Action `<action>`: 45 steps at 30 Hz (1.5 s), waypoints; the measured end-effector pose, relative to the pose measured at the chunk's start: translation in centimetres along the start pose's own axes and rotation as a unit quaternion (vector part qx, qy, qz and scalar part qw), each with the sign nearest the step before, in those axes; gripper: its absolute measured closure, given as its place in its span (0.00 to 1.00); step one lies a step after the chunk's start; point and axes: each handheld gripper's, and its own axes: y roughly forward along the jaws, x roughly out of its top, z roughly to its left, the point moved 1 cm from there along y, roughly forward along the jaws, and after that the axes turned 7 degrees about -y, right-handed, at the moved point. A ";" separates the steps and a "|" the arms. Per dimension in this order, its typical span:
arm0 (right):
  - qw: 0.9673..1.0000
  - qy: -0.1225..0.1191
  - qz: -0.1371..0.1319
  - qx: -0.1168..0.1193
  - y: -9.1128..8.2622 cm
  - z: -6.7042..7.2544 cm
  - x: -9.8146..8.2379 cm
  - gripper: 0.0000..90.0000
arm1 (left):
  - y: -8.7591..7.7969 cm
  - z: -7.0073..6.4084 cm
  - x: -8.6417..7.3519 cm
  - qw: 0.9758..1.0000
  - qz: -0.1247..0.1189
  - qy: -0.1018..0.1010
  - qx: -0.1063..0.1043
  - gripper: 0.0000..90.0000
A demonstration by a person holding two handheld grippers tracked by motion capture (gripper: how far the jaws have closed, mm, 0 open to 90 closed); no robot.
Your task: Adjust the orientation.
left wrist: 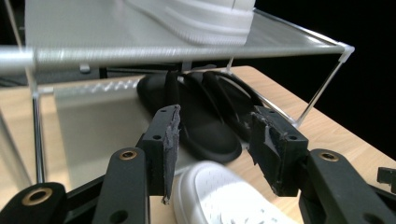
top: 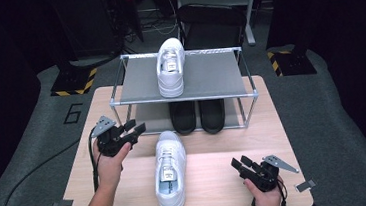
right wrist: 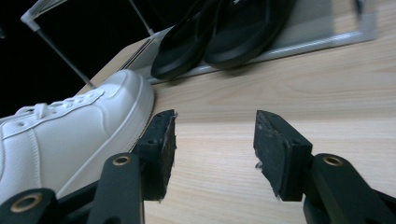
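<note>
Nearest the high camera, the right gripper point(top: 240, 164) sits at about five o'clock on the wooden table point(top: 217, 175), held in a hand point(top: 265, 196), its jaws spread wide with nothing but bare wood between them; in the right gripper view the white sneaker point(right wrist: 65, 135) lies just beside the left-hand jaw, apart from it. At about nine o'clock the left gripper point(top: 136, 128) is held in the other hand point(top: 110, 162), jaws likewise released and empty, pointing toward three o'clock at the shoe's toe. In the left gripper view the sneaker's toe point(left wrist: 219, 196) shows low between the open jaws, untouched by either pad.

That white sneaker point(top: 170, 170) lies flat on the table at six o'clock, toe pointing to twelve, well clear of the rack.

Beyond it at twelve o'clock stands a two-shelf shoe rack point(top: 240, 95) with a metal frame. A pair of black slippers point(top: 197, 116) rests on its lower shelf, toes toward the sneaker. On the upper shelf sits a second white sneaker point(top: 171, 66), left of centre, toe away from the camera.
</note>
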 end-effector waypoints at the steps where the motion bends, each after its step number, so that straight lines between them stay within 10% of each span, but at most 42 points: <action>1: 1.000 -0.004 0.005 0.002 0.1 0.3 0.0 0.55 | -0.1 0.2 -0.4 1.000 0.003 -0.004 0.002 0.57; 18: 0.996 -0.056 0.043 0.052 2.5 5.2 -0.8 0.58 | -0.7 1.8 -6.0 0.999 0.030 -0.016 0.033 0.57; 45: 0.986 -0.072 0.073 0.133 5.6 10.4 -0.8 0.53 | -1.8 3.6 -7.9 0.997 0.026 -0.021 0.066 0.56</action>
